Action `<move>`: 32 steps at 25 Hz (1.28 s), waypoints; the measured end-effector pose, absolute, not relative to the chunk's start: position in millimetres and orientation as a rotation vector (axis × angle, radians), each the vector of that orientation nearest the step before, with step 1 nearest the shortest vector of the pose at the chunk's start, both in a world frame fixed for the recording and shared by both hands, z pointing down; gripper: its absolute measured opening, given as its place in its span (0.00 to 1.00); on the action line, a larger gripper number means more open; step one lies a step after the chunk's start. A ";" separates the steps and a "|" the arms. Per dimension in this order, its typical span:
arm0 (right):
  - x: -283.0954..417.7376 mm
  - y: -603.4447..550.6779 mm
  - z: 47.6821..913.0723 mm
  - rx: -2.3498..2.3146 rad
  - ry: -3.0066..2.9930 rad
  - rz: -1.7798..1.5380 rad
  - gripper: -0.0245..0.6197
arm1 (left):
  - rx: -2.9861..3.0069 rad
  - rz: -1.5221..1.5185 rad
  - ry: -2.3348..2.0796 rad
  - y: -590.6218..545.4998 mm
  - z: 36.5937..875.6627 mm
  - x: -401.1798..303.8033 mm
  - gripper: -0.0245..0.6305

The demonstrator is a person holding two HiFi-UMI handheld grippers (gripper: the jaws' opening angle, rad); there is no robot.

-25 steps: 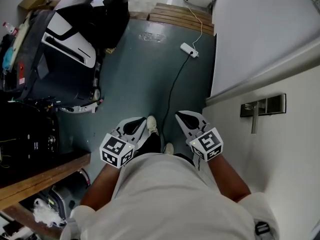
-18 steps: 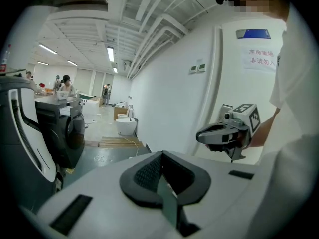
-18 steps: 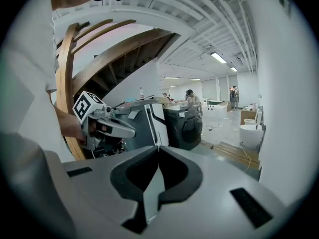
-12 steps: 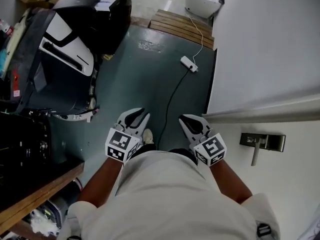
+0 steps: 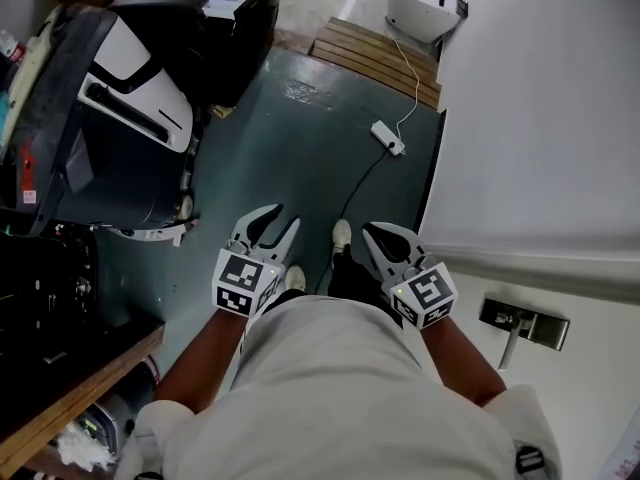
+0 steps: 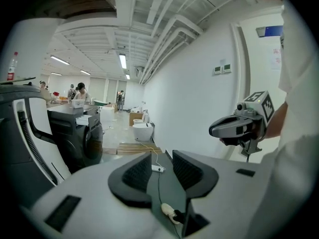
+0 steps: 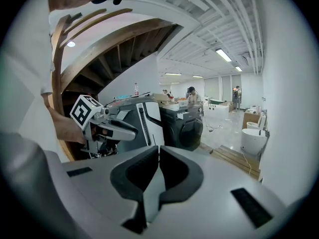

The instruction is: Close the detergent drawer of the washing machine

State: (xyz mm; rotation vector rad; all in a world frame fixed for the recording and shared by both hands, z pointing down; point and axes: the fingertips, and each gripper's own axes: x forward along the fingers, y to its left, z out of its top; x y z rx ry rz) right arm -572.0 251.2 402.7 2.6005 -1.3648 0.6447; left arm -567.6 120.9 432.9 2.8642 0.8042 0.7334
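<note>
As L gripper [image 5: 284,217] jaws just opened, empty, washer [image 6: 82,138] sits far ahead.

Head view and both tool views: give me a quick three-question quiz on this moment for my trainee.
1. True or false: the right tool is shut and empty.
2. The power strip lies on: A) a shelf; B) the floor; C) a table.
3. What metal fitting shows at the head view's lower right?
Key: 1 true; 2 B; 3 a lever door handle.
</note>
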 end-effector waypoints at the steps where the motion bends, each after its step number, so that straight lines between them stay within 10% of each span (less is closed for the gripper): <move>1: -563.7 250.0 405.5 2.595 -1.376 0.650 0.05 | 2.868 0.736 0.790 118.5 434.3 -560.1 0.23; 32: -212.7 267.1 413.3 2.482 -1.686 0.623 0.05 | 2.959 0.825 0.343 132.5 433.1 -239.5 0.23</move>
